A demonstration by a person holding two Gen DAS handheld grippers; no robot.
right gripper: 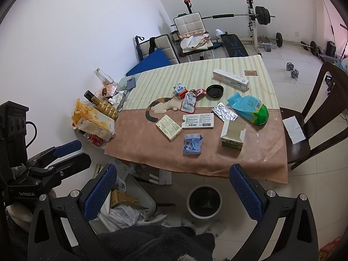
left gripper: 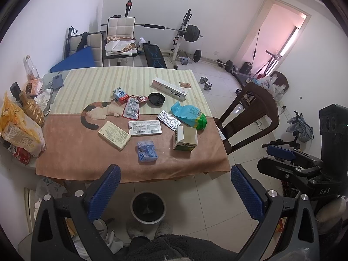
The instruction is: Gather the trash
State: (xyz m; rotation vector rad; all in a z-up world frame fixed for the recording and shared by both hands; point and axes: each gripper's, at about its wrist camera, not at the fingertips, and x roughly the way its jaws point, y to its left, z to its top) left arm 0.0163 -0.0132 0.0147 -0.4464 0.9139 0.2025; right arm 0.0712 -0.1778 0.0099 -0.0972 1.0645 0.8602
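Fingers of the left gripper [left gripper: 175, 192] are spread wide with nothing between them; fingers of the right gripper [right gripper: 174, 190] are spread the same way and equally empty. Both grippers hang short of the table's [left gripper: 71, 152] near edge, above the floor.

Containers:
- Bin [left gripper: 148, 206]: round, white rim, dark liner, standing on the floor below the near table edge, between the left gripper's fingers at 6 o'clock of the table. No contents can be made out inside.
- Open carton [right gripper: 233, 133]: lies on the brown part of the cloth at 4 o'clock of table centre, flap open; its interior appears empty.
- Floor box [right gripper: 130, 206]: under the table's left corner, holding crumpled white plastic and a brown cardboard pack.

Trash on the cloth:
- Blue wrapper [left gripper: 147, 151] at 6 o'clock, nearest the grippers.
- Flat beige box [left gripper: 114, 135] at 7 o'clock, touching the white card [left gripper: 145, 127] at centre.
- Blister strip [left gripper: 169, 119] at 2 o'clock of the card, its far end against the blue-green bag [left gripper: 189, 115].
- Black lid [left gripper: 156, 98] at 12 o'clock, with the long box [left gripper: 169, 88] just beyond it.
- Red-edged sachet [left gripper: 131, 108] and small milk carton [left gripper: 119, 94] at 11 o'clock, near the printed cat.

Chip bag [left gripper: 20, 128], gold bottle [left gripper: 32, 109] and red can [left gripper: 21, 157] crowd the table's left edge at 9 o'clock. Dark chair [left gripper: 250, 117] stands at 3 o'clock.
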